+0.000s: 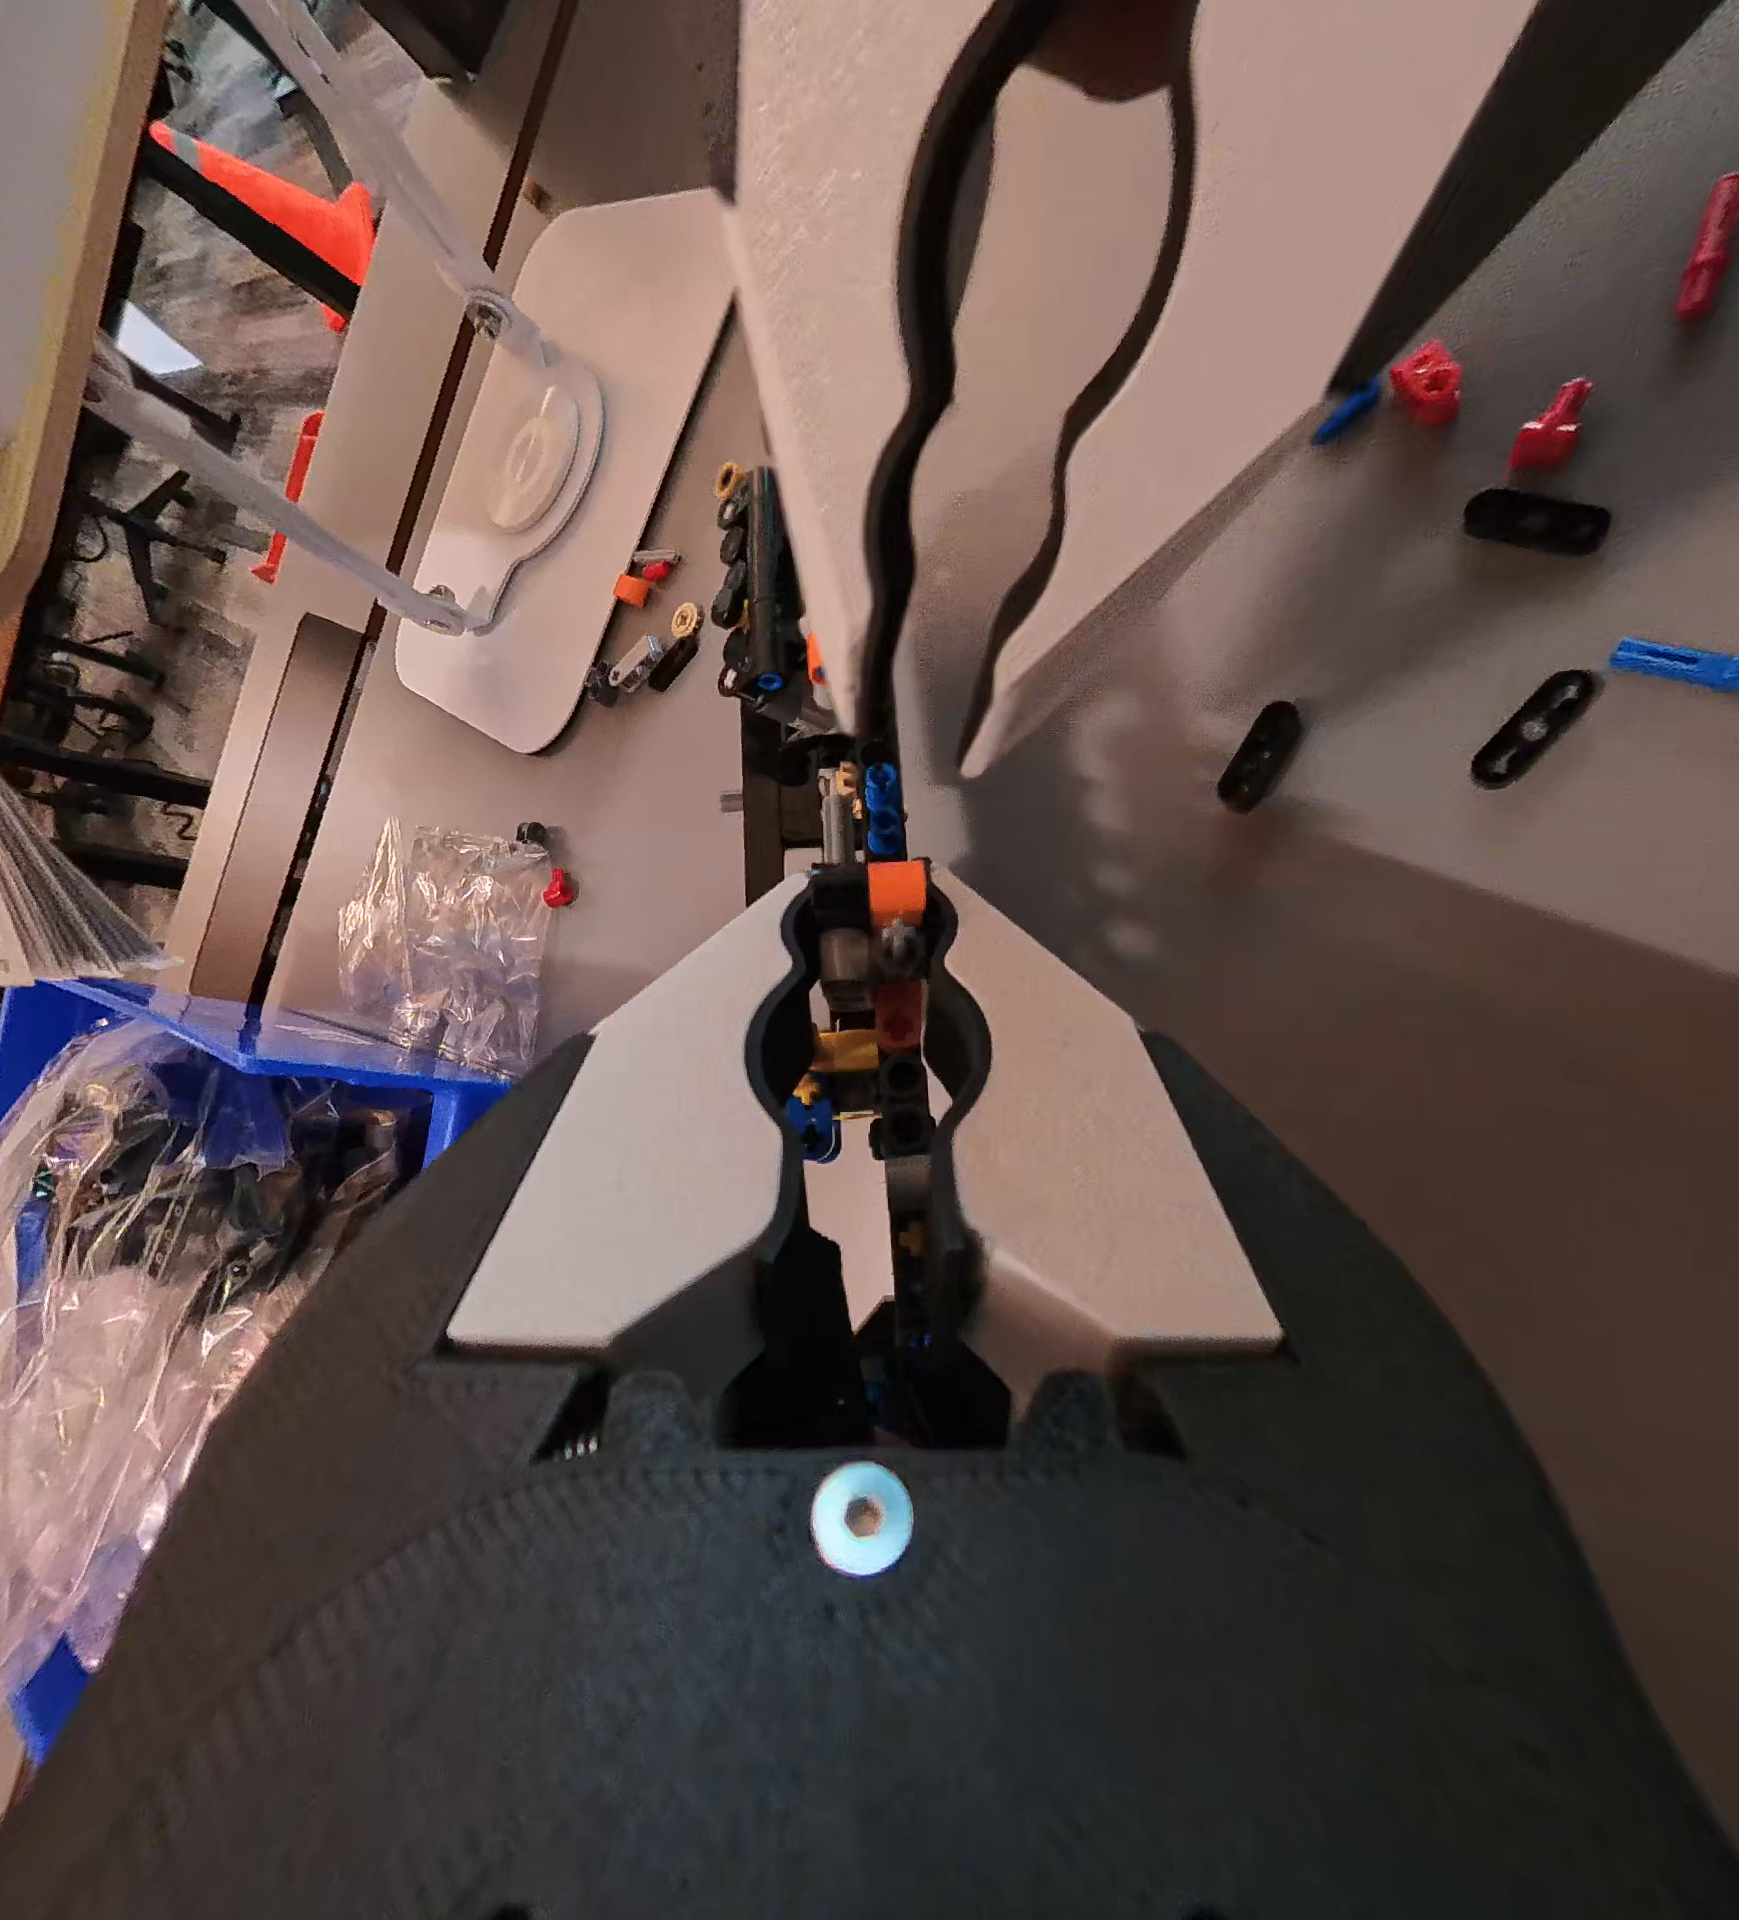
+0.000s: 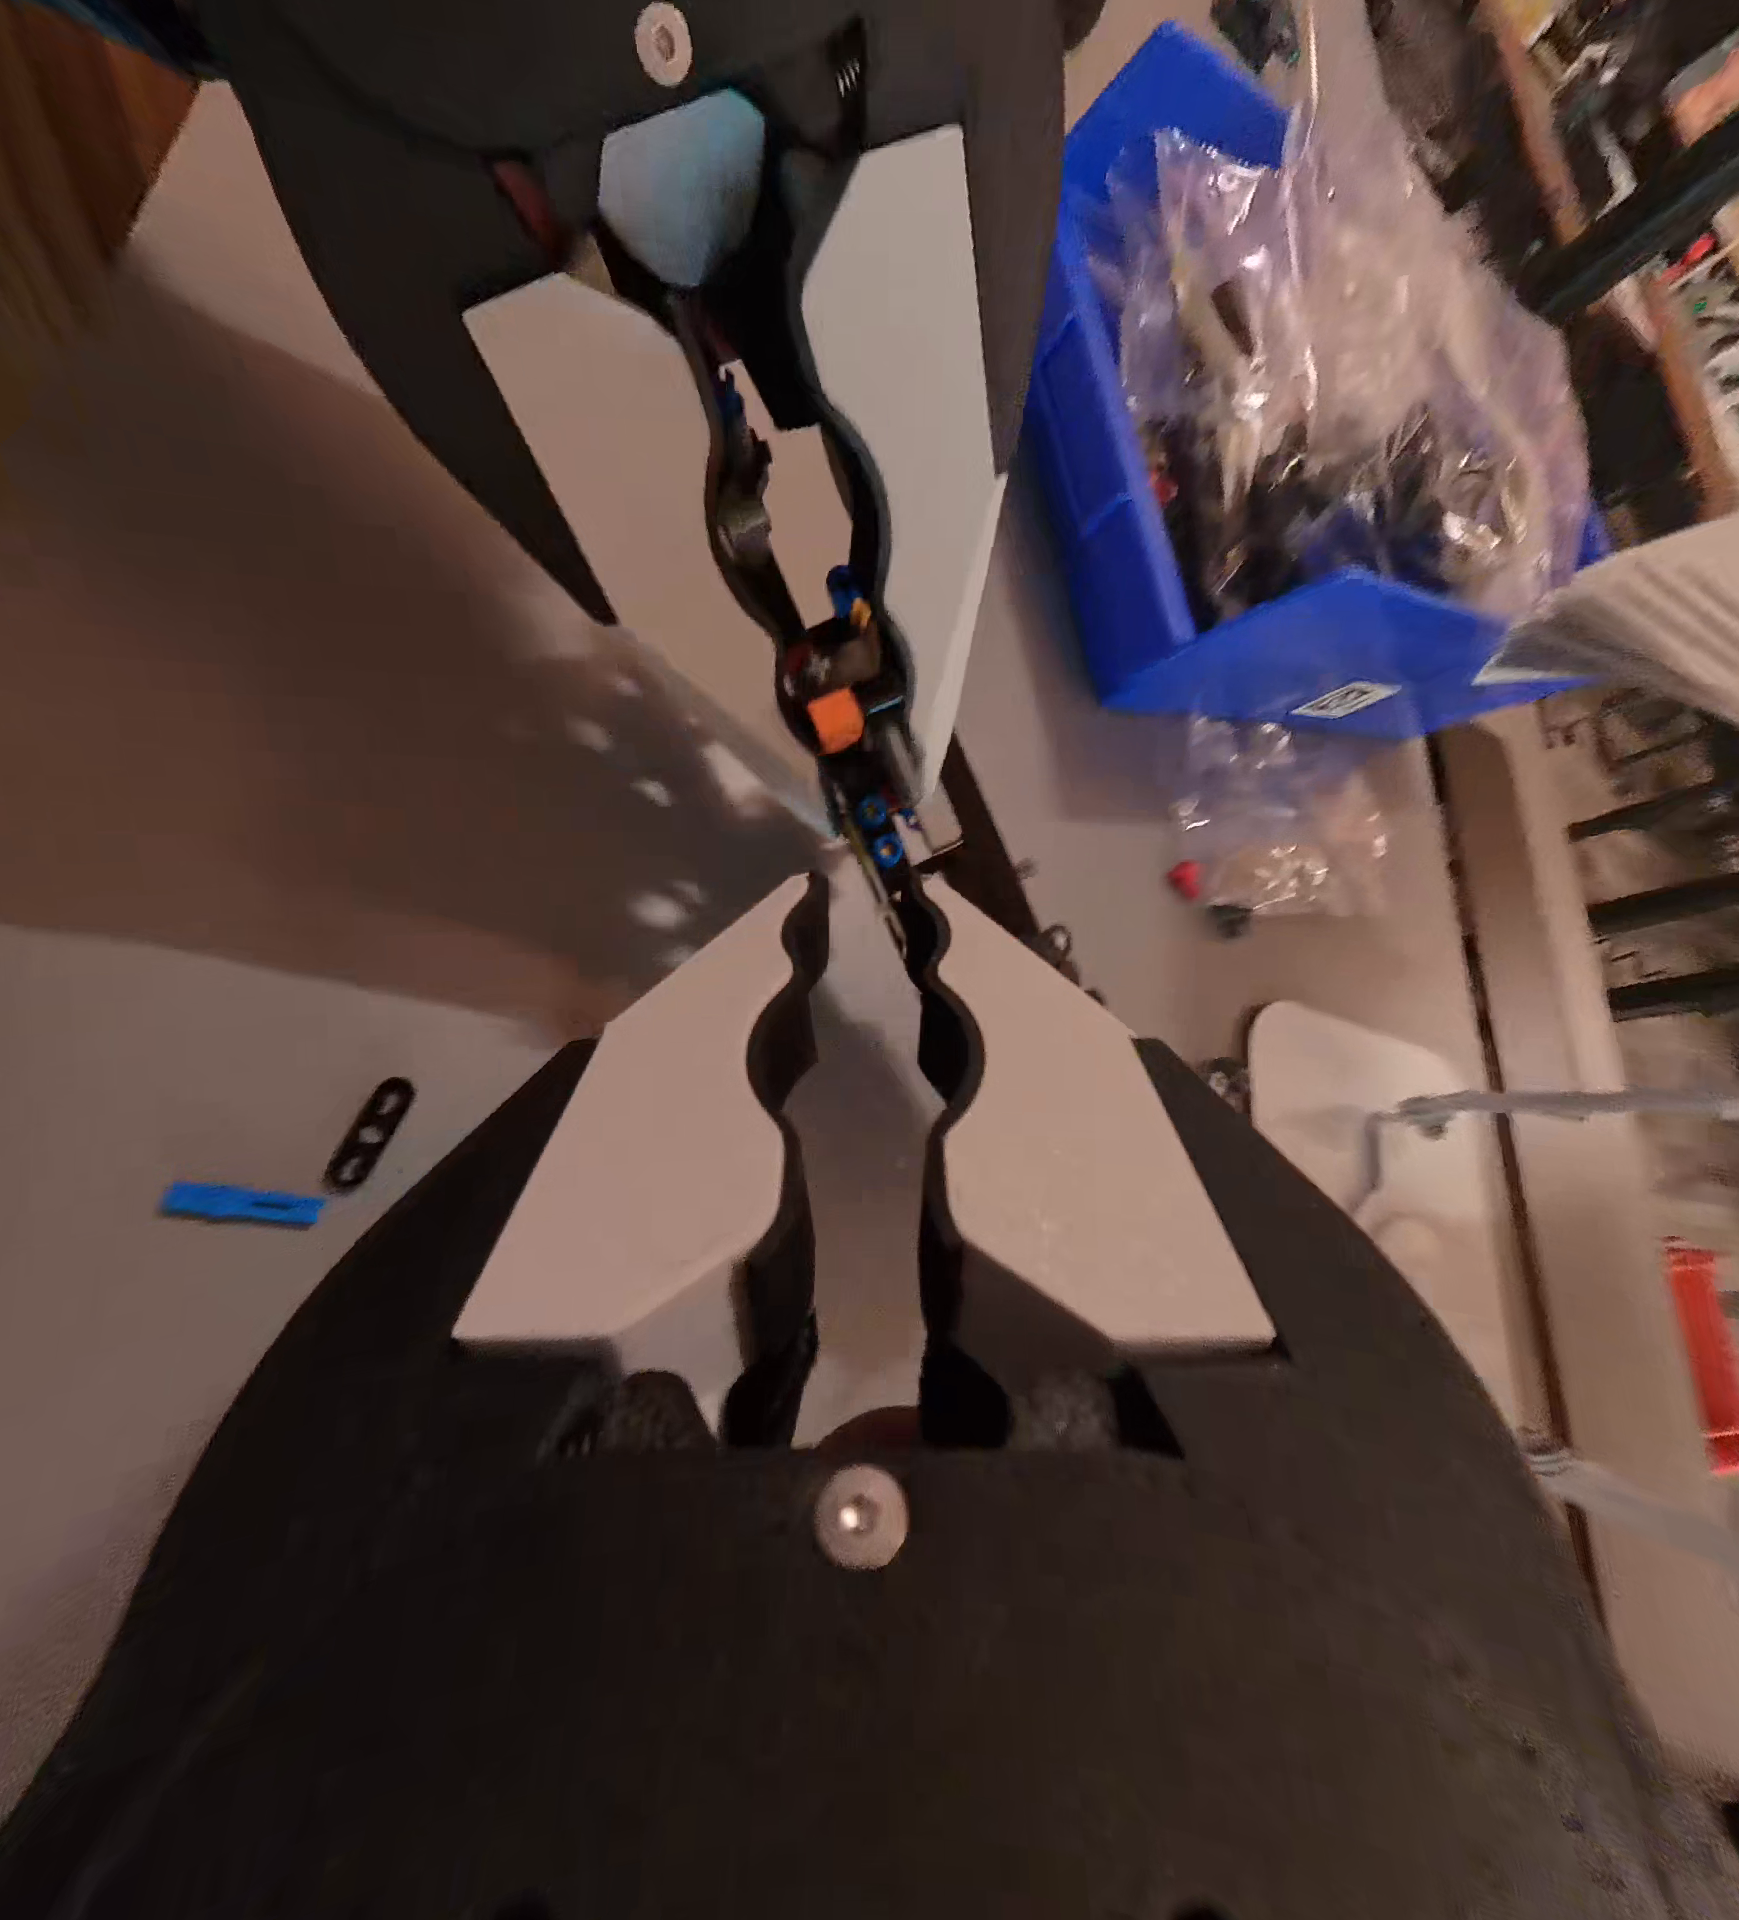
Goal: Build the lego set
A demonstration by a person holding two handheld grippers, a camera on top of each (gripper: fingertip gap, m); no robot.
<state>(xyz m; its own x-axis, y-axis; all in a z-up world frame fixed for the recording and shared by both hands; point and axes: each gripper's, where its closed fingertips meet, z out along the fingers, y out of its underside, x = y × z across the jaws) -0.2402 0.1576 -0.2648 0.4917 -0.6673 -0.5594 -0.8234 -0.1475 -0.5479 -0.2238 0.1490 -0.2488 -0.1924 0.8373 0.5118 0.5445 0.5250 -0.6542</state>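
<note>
Left gripper (image 1: 870, 883): jaws clenched on multicoloured lego assembly of black beams, orange, red, yellow and blue pieces (image 1: 870, 997), held between them; right gripper (image 2: 870, 894), jaws parted, tips at assembly's far end; loose blue axle (image 2: 241, 1203) and black link (image 2: 371, 1132) left of right jaws; blue plastic bin (image 2: 1104, 436) beyond

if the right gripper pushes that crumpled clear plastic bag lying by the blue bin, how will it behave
The clear plastic bag looks thin and creased, so it would probably crumple and slide rather than hold shape. It appears nearly empty, so likely very light. Its glossy film may slip between the right gripper fingers. The blue bin beside it could stop it.
</note>
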